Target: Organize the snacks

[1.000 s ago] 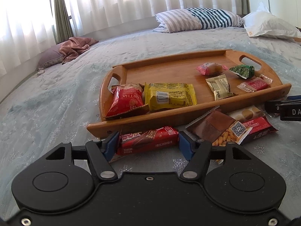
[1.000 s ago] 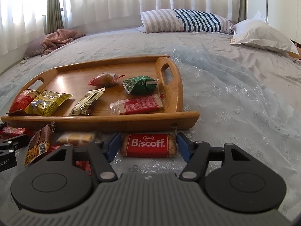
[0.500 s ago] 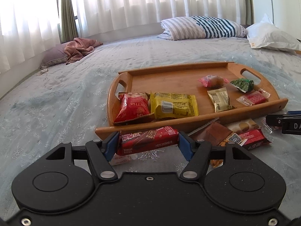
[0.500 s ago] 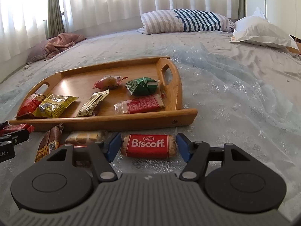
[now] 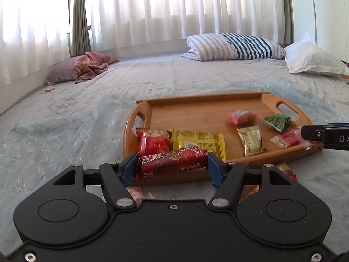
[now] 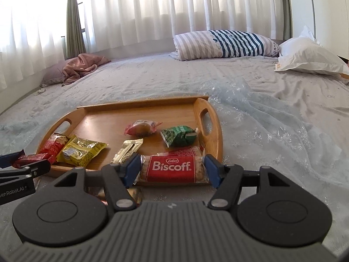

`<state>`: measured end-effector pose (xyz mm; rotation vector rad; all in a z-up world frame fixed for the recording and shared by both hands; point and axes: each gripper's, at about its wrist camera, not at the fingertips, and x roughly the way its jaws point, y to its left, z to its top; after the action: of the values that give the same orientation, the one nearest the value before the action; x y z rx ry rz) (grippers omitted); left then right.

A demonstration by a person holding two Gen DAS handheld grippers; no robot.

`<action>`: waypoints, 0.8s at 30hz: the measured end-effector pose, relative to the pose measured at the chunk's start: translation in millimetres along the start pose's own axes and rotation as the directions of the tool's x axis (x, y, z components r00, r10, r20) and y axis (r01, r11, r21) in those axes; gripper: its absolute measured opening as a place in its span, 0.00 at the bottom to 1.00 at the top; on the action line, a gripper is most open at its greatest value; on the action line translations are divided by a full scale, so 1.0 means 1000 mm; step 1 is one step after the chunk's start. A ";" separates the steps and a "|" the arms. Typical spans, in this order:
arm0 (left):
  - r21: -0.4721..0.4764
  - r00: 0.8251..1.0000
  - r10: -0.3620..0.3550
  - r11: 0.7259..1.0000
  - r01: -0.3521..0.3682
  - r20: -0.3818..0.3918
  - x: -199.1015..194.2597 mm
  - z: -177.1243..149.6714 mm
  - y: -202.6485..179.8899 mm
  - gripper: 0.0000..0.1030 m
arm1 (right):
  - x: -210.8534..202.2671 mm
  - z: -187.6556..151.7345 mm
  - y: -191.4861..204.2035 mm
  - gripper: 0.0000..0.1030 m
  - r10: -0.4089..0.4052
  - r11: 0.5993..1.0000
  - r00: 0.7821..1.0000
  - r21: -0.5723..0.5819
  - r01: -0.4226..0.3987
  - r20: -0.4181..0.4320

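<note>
Snacks, two in hand: red wafer bar (image 5: 172, 162) clamped endwise in left gripper (image 5: 172, 169); Biscoff pack (image 6: 172, 168) clamped in right gripper (image 6: 172, 170). Wooden tray (image 6: 210, 131) just ahead of both. Risk: end-held wrappers may buckle and slip; crowded near edge invites stacking.

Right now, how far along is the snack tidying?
Done: six packets lie in the wooden tray. In hand: left claw grips the red chocolate bar, right claw the Biscoff pack. Left: a few packets on the bedspread.
</note>
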<state>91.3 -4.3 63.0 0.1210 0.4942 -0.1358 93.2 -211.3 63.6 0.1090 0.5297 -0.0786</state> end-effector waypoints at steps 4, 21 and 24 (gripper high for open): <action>-0.005 0.999 0.003 1.000 -0.003 0.032 0.004 0.013 0.006 0.63 | 0.007 0.011 0.011 0.64 0.031 0.999 0.999 -0.016 -0.030 0.011; -0.050 0.997 0.030 0.998 -0.026 0.071 0.042 0.052 0.035 0.63 | 0.061 0.050 0.051 0.65 0.141 0.990 0.990 -0.027 -0.140 0.020; -0.052 0.997 0.033 0.998 -0.030 0.073 0.050 0.057 0.040 0.63 | 0.073 0.056 0.057 0.65 0.149 0.988 0.989 -0.029 -0.149 0.016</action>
<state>167.9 21.7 91.8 0.0739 0.4216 -0.0964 189.6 -165.1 79.0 0.1208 0.5029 0.0736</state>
